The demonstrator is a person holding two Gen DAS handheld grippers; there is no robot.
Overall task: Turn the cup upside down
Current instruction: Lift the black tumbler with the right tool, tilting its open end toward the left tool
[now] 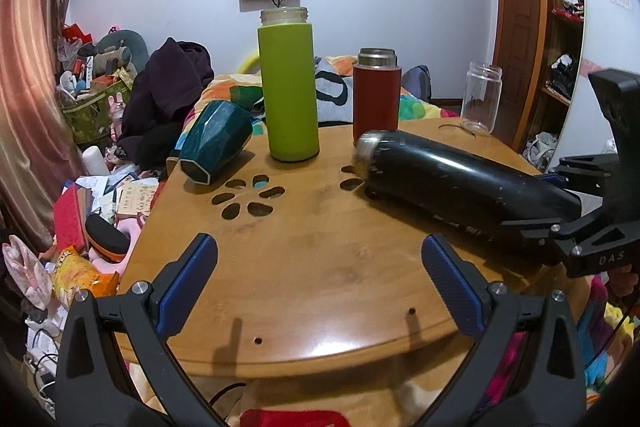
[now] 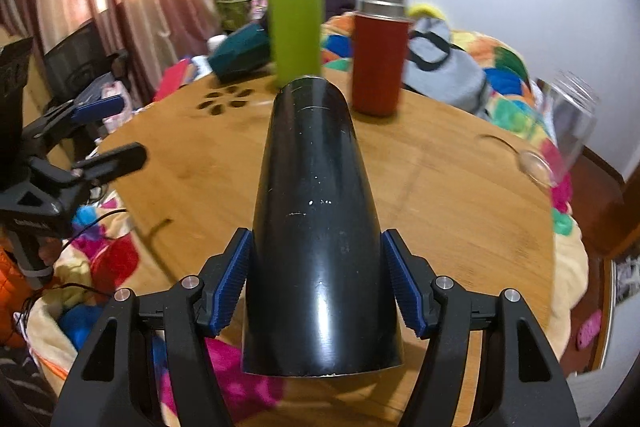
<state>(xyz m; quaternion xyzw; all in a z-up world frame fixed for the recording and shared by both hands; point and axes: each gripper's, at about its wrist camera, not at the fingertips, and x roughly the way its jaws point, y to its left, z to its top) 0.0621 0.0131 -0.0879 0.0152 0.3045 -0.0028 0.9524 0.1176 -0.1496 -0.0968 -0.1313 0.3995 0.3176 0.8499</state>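
Holding: my right hand-held gripper [image 2: 316, 287] has the black cup [image 2: 316, 211] between its blue pads, clamped near the base end.
Cup position: I see it roughly horizontal, over the worktop [image 1: 320, 267]; whether it touches the wood I cannot tell.
Long axis: it runs straight out along the right gripper's fingers, metal-rimmed mouth [image 1: 366, 155] pointing away, toward the green bottle [image 1: 288, 87] and red flask [image 1: 376, 99].
Left hand-held gripper [image 1: 320, 267]: wide, holding nothing, well apart from the cup.
Next move, my judgement: tipping the mouth down falls to the right hand, already gripping.
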